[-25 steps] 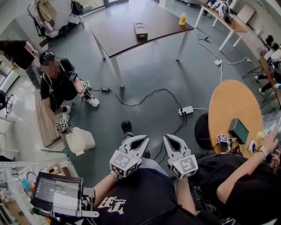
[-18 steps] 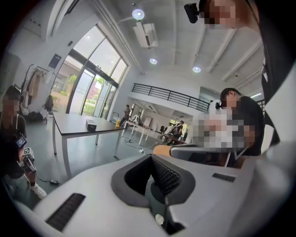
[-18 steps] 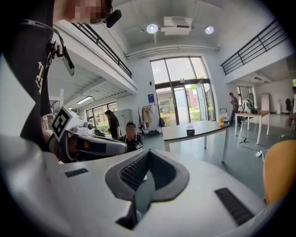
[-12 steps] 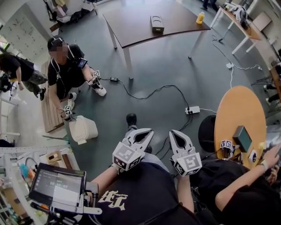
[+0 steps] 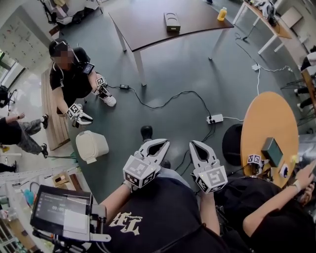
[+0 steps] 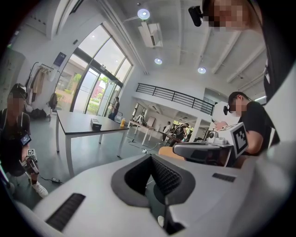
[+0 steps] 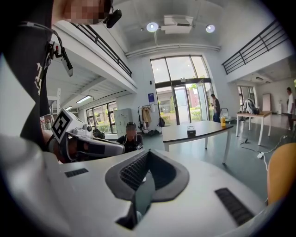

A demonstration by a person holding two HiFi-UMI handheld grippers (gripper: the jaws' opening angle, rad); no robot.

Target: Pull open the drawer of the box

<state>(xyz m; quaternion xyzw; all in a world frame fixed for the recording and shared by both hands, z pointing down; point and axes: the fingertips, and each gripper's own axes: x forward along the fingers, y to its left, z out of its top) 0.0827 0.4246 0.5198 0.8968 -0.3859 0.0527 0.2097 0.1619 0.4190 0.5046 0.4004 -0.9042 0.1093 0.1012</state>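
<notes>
The box [image 5: 171, 22] is a small dark case on the dark table [image 5: 148, 24] at the top of the head view, far across the floor from me. It also shows small on that table as the box [image 6: 96, 123] and the box [image 7: 191, 132]. I cannot make out its drawer at this distance. My left gripper [image 5: 159, 143] and right gripper [image 5: 196, 144] hover side by side just in front of my torso, over the grey floor. Both are shut with nothing between the jaws, as the left gripper [image 6: 151, 159] and right gripper [image 7: 147, 155] confirm.
A yellow bottle [image 5: 222, 14] stands on the table's far corner. A person [image 5: 69, 74] holding grippers sits on the floor at left beside a white container [image 5: 91, 147]. A cable and power strip [image 5: 215, 118] cross the floor. A round orange table [image 5: 269, 123] and another person [image 5: 276, 212] are at right.
The head view has shifted a little. The seated person's lower gripper has lifted off the white container. Both of my grippers have hardly moved and stay shut.
</notes>
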